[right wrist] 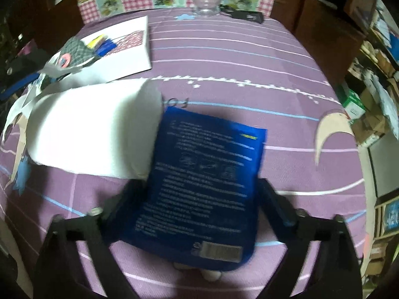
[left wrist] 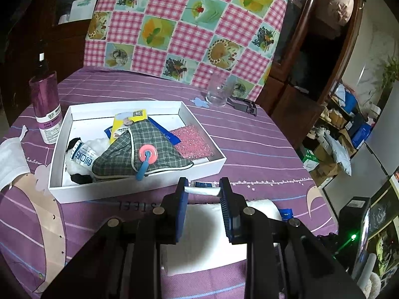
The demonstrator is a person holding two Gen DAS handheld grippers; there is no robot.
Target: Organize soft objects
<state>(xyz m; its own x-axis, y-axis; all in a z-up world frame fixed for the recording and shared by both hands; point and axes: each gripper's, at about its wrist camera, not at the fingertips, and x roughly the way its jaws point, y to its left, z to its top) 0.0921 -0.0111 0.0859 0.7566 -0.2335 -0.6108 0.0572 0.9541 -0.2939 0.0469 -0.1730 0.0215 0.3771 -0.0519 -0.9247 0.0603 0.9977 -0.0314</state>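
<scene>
Glossy blue plastic packet (right wrist: 207,186); soft matt white paper roll (right wrist: 92,129); woven purple cloth (left wrist: 249,139) over the table; matt white card box (left wrist: 139,189); clear glass (left wrist: 219,91); checked fabric pouch (left wrist: 139,149).

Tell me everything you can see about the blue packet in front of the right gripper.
The flat blue plastic packet is printed with small white text, three little diagrams and a barcode label near its lower edge. It lies between the right gripper's wide-apart jaws, over the purple striped cloth. Its left edge overlaps the end of the white paper roll.

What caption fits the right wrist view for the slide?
Right hand-held gripper straddling a blue packet on the purple cloth, white paper roll alongside.
</scene>
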